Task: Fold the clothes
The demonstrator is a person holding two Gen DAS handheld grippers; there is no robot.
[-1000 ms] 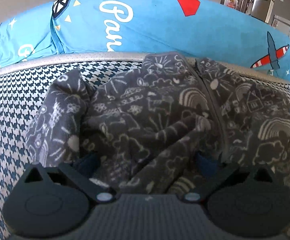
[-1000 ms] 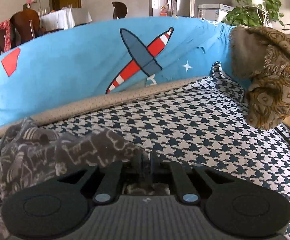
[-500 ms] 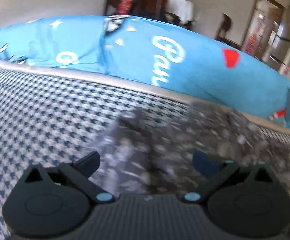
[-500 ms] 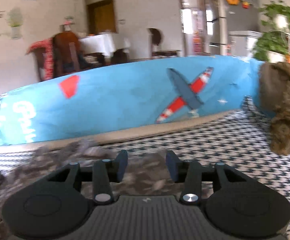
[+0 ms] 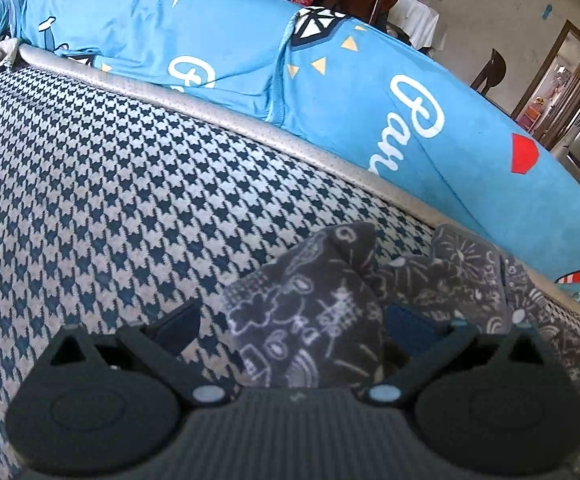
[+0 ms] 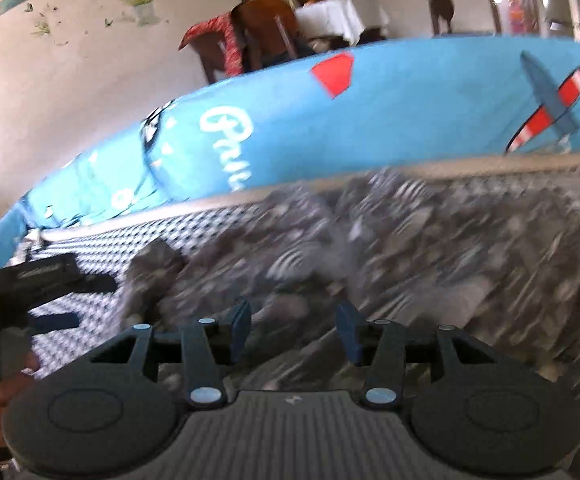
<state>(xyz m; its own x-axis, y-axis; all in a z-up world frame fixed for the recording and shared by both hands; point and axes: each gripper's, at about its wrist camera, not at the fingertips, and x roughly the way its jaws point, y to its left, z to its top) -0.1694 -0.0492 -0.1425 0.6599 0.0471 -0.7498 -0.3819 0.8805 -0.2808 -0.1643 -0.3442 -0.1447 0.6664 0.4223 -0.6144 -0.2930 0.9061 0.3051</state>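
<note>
The grey printed garment (image 5: 309, 312) lies rumpled on the houndstooth cover (image 5: 110, 200), a sleeve end poking between the wide-spread left gripper (image 5: 290, 324), seemingly for a grasp. The right gripper (image 6: 293, 328) hovers parted over its right half (blurred), gripping nothing.

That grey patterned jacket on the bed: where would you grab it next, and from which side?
Probably the sleeve end of the jacket. It sticks out onto the houndstooth cover as a loose flap, already between the open fingers of the left gripper. Close there, coming in low from the near side.
</note>
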